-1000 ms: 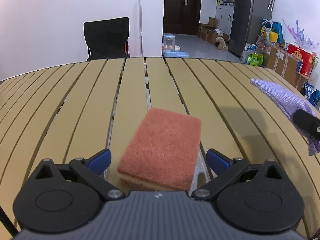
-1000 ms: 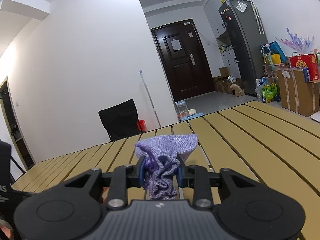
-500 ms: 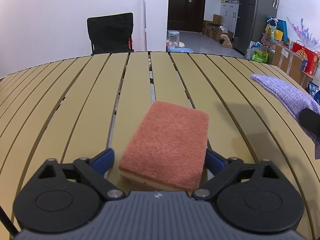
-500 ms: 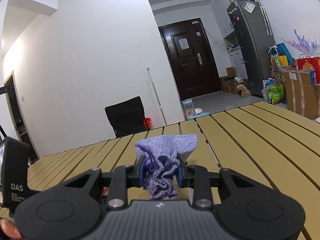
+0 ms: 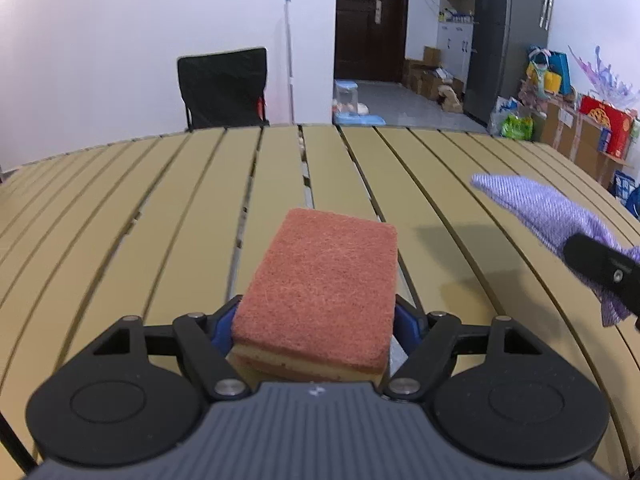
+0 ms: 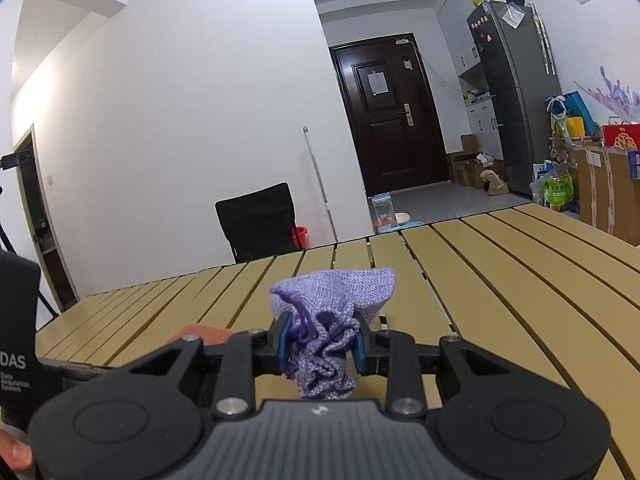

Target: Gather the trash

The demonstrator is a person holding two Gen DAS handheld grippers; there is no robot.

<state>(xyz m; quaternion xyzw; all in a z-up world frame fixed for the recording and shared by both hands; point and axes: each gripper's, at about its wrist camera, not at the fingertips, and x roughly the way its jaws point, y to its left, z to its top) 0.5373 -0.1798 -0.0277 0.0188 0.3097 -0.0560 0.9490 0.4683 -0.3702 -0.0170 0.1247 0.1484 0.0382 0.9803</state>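
Two grips held | left gripper [image 5: 314,330] has just closed from open onto sponge [image 5: 320,284], low on slatted table [image 5: 160,200] | right gripper [image 6: 322,346] stays clenched on purple pouch [image 6: 332,312], at sponge's 2 o'clock | sponge looks ready to lift

Rough scrub pad, coarse cloth, matt plastic and smooth slats

The sponge [image 5: 320,280] has a rough, fibrous reddish scouring face over a soft yellow foam layer; the pouch [image 6: 328,320] is coarse-woven purple cloth, gathered into wrinkles by a cord. The left claw [image 5: 314,326] and right claw [image 6: 322,344] are matt black plastic with blue pads, small shiny metal pins and a ribbed grey housing. The tabletop [image 5: 160,208] is tan slats with a smooth, low-sheen finish.
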